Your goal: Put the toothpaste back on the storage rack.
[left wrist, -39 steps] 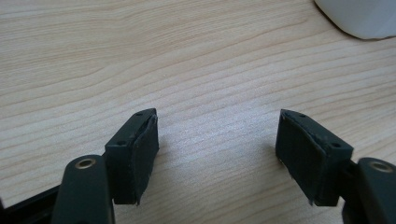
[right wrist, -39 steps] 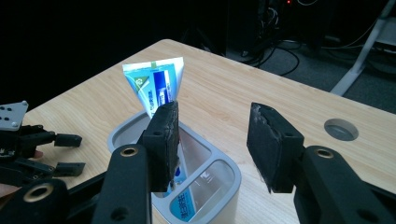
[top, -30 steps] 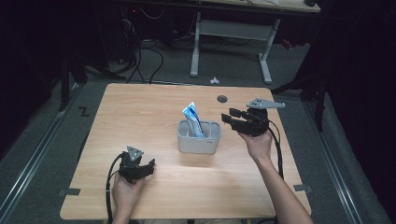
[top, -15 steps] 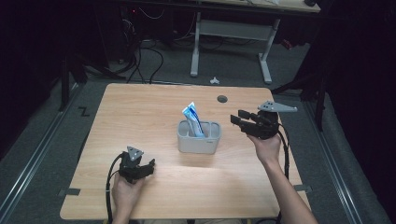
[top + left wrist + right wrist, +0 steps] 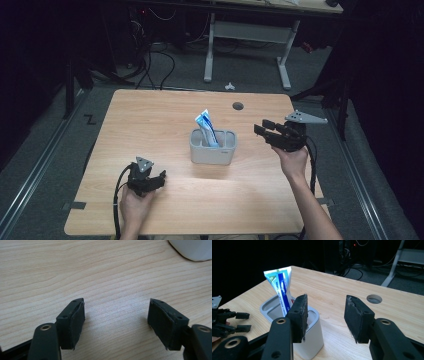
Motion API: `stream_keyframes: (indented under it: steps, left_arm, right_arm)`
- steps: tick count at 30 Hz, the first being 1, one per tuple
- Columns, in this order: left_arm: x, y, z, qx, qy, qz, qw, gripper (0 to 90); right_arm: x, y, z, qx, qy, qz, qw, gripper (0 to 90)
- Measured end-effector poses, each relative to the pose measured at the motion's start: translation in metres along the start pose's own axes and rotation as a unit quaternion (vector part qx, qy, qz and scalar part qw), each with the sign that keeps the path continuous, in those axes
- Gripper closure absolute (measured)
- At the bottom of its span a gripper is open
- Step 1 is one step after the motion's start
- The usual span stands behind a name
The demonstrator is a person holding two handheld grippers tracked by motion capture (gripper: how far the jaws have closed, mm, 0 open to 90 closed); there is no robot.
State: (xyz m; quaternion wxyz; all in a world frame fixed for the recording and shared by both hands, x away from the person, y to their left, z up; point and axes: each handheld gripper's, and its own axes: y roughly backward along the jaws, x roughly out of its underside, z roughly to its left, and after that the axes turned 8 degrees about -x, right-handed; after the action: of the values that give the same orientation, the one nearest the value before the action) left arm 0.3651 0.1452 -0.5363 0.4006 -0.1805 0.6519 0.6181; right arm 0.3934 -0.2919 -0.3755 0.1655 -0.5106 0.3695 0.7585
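A grey holder (image 5: 212,150) stands mid-table with a blue and white toothpaste tube (image 5: 206,125) upright in it. To the holder's right, a hand holds my right gripper (image 5: 261,127) above the table, jaws pointing at the holder, open with nothing between them. In the right gripper view the open gripper (image 5: 325,298) looks past the holder (image 5: 310,340) and the tube (image 5: 280,282). My left gripper (image 5: 159,179) rests low at the table's front left, open over bare wood (image 5: 116,303). The holder's base (image 5: 192,250) sits at the top right of that view.
The wooden table (image 5: 150,120) has a round cable hole (image 5: 238,106) behind the holder. Beyond the far edge are white desk legs (image 5: 285,70) and cables on the floor. Dark floor surrounds the table.
My right gripper has drawn away from the holder toward the table's right side, jaws at the same width. The left gripper has stayed where it was.
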Motion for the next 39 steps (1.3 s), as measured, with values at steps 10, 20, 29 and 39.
stream_keyframes:
  steps: [10,20,29,39]
  left_arm:
    - [0.0,0.0,0.0,0.0,0.0,0.0,1.0,30.5]
    - [0.0,0.0,0.0,0.0,0.0,0.0,1.0,30.5]
    - [0.0,0.0,0.0,0.0,0.0,0.0,1.0,30.5]
    - [0.0,0.0,0.0,0.0,0.0,0.0,1.0,30.5]
  right_arm:
    - [0.007,0.012,-0.006,0.006,-0.006,-0.006,0.9999,53.6]
    - [0.014,0.022,-0.011,0.011,-0.014,-0.014,0.9997,53.6]
    - [0.021,0.028,-0.013,0.012,-0.019,-0.017,0.9996,53.6]
    - [0.03,0.034,-0.017,0.015,-0.029,-0.021,0.9992,53.6]
